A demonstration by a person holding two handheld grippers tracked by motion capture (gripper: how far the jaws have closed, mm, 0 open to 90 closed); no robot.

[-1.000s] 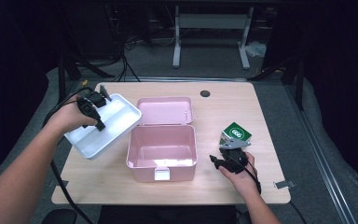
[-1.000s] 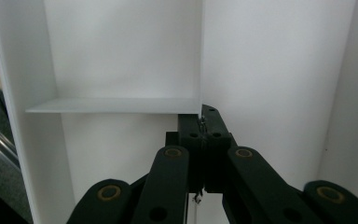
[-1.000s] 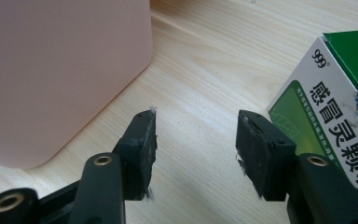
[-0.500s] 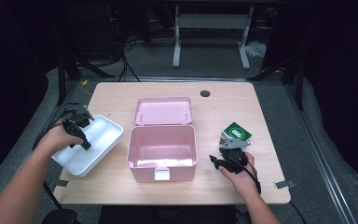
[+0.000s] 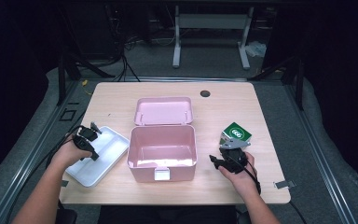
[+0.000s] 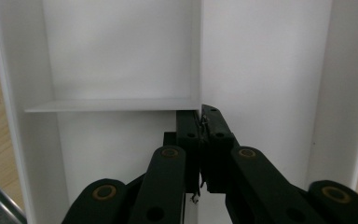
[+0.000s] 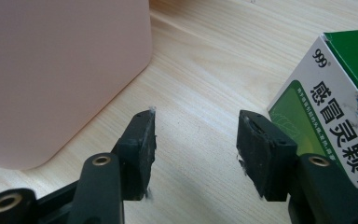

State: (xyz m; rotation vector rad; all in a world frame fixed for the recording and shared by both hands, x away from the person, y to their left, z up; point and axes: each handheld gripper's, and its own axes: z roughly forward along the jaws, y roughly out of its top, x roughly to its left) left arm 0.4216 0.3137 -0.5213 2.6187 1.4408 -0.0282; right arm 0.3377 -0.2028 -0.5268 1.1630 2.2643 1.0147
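White tray (image 5: 103,157), our left gripper (image 6: 200,122) clamps its inner divider, while our right gripper (image 7: 196,154) hangs parted beside the green box (image 7: 340,112).

Just off my right-hand finger stands a green and white box (image 7: 328,107), and it carries the only writing I can read. Near its top corner, on the white face, is the number "999" in black. Below that, a column of large dark Chinese characters runs down the white face: 感冒灵颗粒, the last one cut off. From above, the box (image 5: 236,133) shows a white oval logo on its green top, too small to read.
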